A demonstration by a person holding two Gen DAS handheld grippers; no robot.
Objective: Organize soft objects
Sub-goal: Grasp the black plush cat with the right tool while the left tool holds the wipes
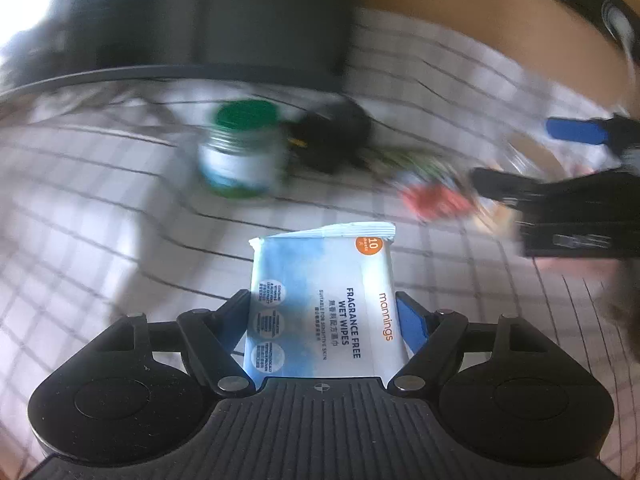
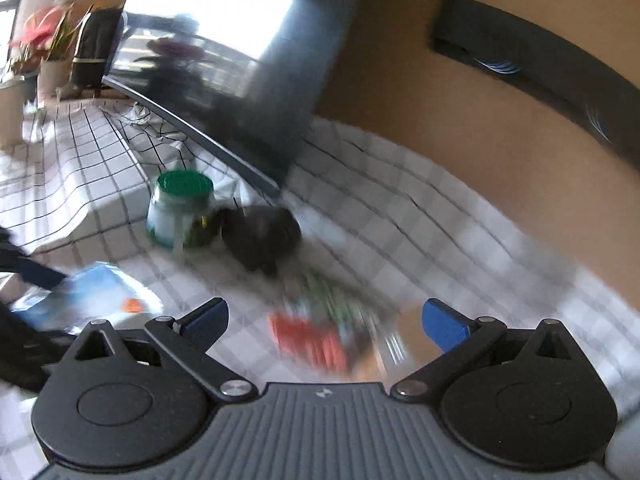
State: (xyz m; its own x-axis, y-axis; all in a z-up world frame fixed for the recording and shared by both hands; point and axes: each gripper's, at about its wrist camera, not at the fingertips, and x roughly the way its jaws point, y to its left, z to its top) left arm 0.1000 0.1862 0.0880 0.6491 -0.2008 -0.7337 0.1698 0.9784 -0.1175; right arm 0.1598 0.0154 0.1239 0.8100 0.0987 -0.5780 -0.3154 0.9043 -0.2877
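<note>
A green-lidded jar (image 2: 181, 210) and a dark rounded object (image 2: 262, 236), seemingly touching, block the checked tablecloth (image 2: 400, 216) ahead. Bare cloth lies open to their right.

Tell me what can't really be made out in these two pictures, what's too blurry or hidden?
- Red and green packet: motion blur smears its print in both wrist views.
- Dark round object beside the green-lidded jar: blurred, unidentifiable.
- Jar label: blurred, unreadable.
- Lower end of the wet wipes pack: hidden behind the left gripper body in the left view.
- Right gripper: open, nothing held.
</note>
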